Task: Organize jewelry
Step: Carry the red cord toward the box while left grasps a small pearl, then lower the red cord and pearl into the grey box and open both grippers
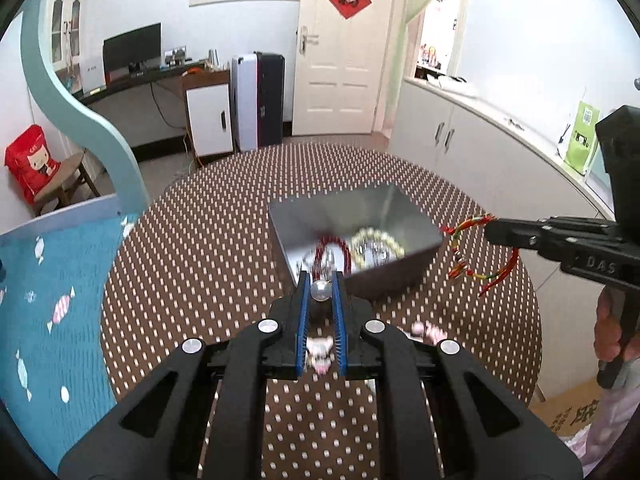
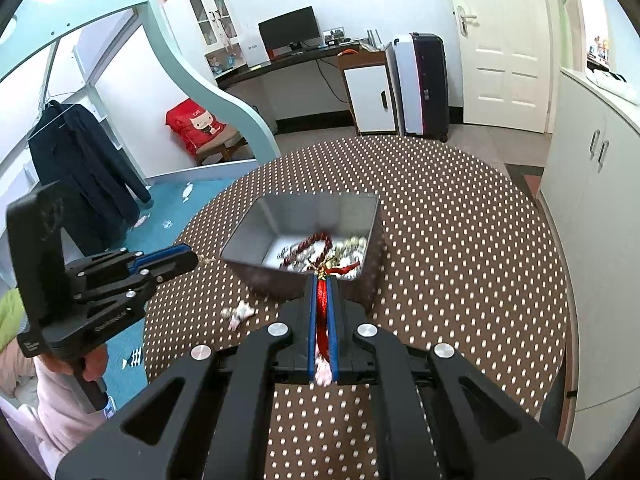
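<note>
Both hand-held grippers were clenched, left on a pearl pendant, right on a red cord bracelet; releasing above the metal tin should avoid spills.

Tin's contents motion-blurred, beads indistinct; pink-white trinket near table's left edge smeared, unidentifiable; left gripper's fingers hide tin's near rim.

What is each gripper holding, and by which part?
Left gripper pinches a pearl-like bead at its fingertips. Right gripper clamps a red braided bracelet by its cord.
</note>
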Tool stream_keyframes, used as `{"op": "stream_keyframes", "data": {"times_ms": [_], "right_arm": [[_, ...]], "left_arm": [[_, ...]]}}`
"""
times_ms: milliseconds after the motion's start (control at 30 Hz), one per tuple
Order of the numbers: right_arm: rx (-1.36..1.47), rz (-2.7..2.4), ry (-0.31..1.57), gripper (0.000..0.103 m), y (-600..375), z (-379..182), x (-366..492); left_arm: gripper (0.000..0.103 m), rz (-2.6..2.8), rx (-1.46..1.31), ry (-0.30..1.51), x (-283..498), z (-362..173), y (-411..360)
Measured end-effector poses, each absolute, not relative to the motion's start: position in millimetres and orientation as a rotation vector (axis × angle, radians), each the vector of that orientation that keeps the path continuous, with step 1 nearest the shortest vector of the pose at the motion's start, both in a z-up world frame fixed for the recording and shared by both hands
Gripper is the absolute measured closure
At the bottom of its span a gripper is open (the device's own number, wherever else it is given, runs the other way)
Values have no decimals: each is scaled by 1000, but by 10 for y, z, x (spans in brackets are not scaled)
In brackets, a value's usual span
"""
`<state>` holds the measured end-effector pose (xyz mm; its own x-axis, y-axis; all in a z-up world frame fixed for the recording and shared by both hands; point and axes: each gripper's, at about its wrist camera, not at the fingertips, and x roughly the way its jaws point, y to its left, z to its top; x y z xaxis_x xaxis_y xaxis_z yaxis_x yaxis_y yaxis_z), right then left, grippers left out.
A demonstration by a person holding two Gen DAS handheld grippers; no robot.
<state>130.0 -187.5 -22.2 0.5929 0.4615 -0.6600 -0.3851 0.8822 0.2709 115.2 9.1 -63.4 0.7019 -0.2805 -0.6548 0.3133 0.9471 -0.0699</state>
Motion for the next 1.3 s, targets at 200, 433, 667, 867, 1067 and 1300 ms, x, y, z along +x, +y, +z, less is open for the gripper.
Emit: {"op": "stream_keyframes", "data": {"times_ms": [200,433,667,867,1067,1300], "right_arm": [[99,501,782,99,-1819,-133,1484],[109,515,781,99,-1764,-91,1680],[84,542,784,96,-1665,-88,1828],[86,514,855,72,-1648,-282,2005],[59,448,854,33,-1718,-319,1972],[75,421,888,29,-1870,-444,1803]], "left_arm": [[92,-348,36,705,1379,-527,14],[92,-363,3,750,1647,-624,-82],[92,-370,-30,785,1833,-768,-86],[91,-369,-30,809,1917,-866,-102],[67,-369,-20,817,1969,-890,-124],[52,-365,-34,807,1919,-870,-79]]}}
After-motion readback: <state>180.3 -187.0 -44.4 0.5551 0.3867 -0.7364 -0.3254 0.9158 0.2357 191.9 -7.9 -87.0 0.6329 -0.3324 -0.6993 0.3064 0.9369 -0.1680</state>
